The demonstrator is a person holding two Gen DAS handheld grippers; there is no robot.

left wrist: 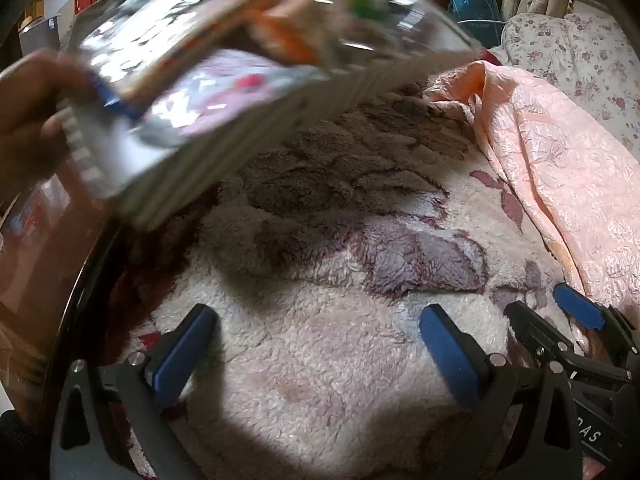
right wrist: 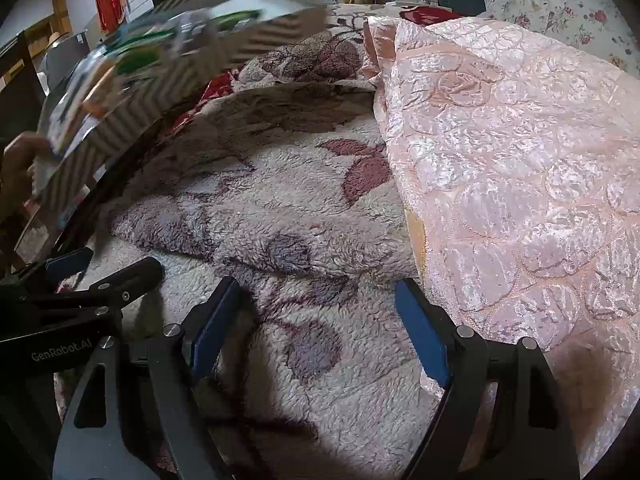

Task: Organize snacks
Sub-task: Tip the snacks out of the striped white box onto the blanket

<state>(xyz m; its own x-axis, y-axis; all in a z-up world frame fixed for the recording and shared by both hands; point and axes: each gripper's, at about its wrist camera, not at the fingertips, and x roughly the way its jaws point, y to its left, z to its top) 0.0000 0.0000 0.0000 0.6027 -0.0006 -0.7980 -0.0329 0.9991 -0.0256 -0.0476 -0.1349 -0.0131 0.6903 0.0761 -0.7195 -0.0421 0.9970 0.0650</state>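
Over the fleecy cream floral blanket point(left wrist: 320, 340) I hold both tongs spread and empty, and the blurred grey-striped box of snack packets point(left wrist: 208, 92), tilted in a bare hand point(left wrist: 28, 108), hangs up-left of them, nearer my left gripper point(left wrist: 316, 332) than my right gripper point(right wrist: 316, 316).

Both wrist cameras ride close above the bed, tilted down over the fleece blanket point(left wrist: 320, 340). Left view faces mid-blanket, right view hugs the pink quilt point(right wrist: 520, 180); both share the striped box point(left wrist: 224, 80) upper-left.
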